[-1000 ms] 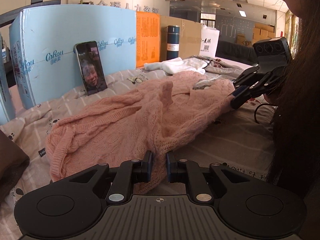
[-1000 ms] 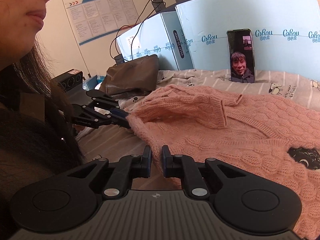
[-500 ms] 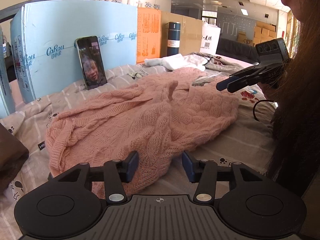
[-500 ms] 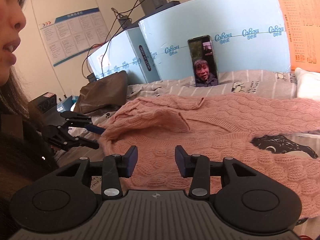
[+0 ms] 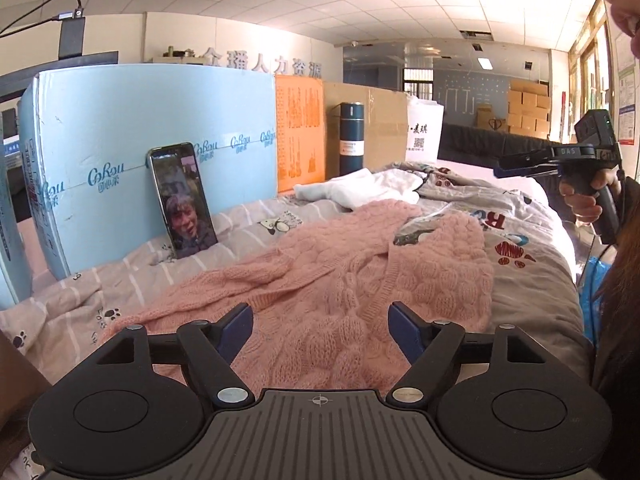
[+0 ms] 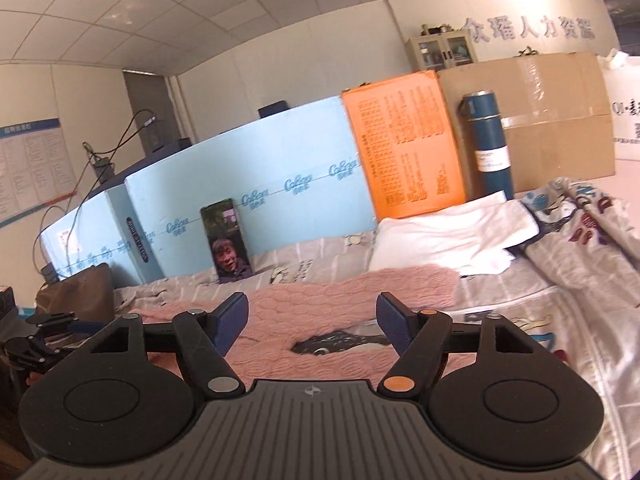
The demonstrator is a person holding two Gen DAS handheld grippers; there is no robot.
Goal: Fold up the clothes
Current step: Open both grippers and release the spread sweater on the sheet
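1. The left claw points slightly downward over the near edge of the bed. Its jaws have just been opening and now stand wide apart, gripping nothing; the pink knitted sweater lies below and beyond the gap.
2. The right claw is held roughly level above the bed. Its jaws have also just been opening, and they stand wide with nothing between them.
3. In the left wrist view a hand grips the right claw's handle at the bed's right edge, well clear of the sweater.
4. The sweater lies rumpled across the middle of the bed, reaching toward the near edge.
5. The right wrist view is motion-blurred, so the sweater's knit is hard to make out there.
6. The left claw shows only partly at that view's left edge, beside a brown bag.
7. A phone leans on the blue board at the bed's far edge.
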